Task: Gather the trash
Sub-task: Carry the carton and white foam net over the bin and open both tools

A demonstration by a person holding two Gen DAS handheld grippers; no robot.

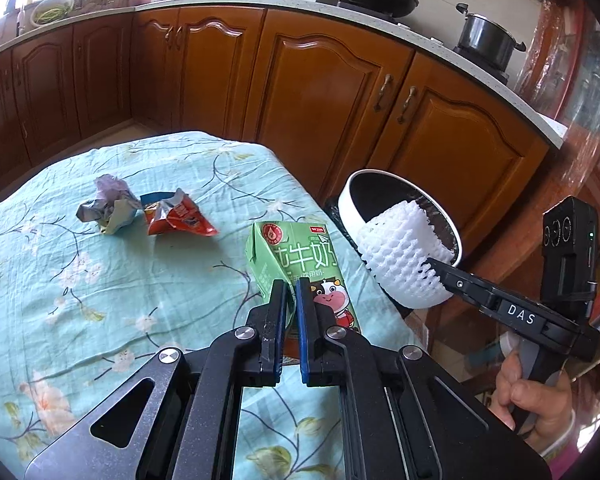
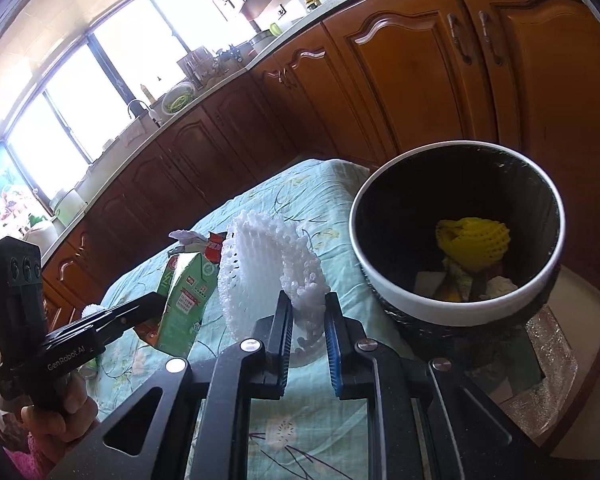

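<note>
My left gripper [image 1: 289, 286] is shut on the edge of a green milk carton [image 1: 300, 264] standing on the floral tablecloth; the carton also shows in the right wrist view [image 2: 184, 296]. My right gripper [image 2: 308, 300] is shut on a white foam fruit net [image 2: 260, 272] and holds it beside the white-rimmed trash bin [image 2: 384, 280]. In the left wrist view the net [image 1: 400, 256] hangs in front of the bin [image 1: 350, 200]. A crumpled red snack wrapper [image 1: 176, 216] and a crumpled silver wrapper [image 1: 108, 204] lie on the table's far side.
The bin holds a yellow foam net [image 2: 474, 242] and other scraps. It stands off the table's right edge on the floor. Wooden kitchen cabinets [image 1: 312, 80] run behind the table. Pots sit on the stove [image 1: 484, 40].
</note>
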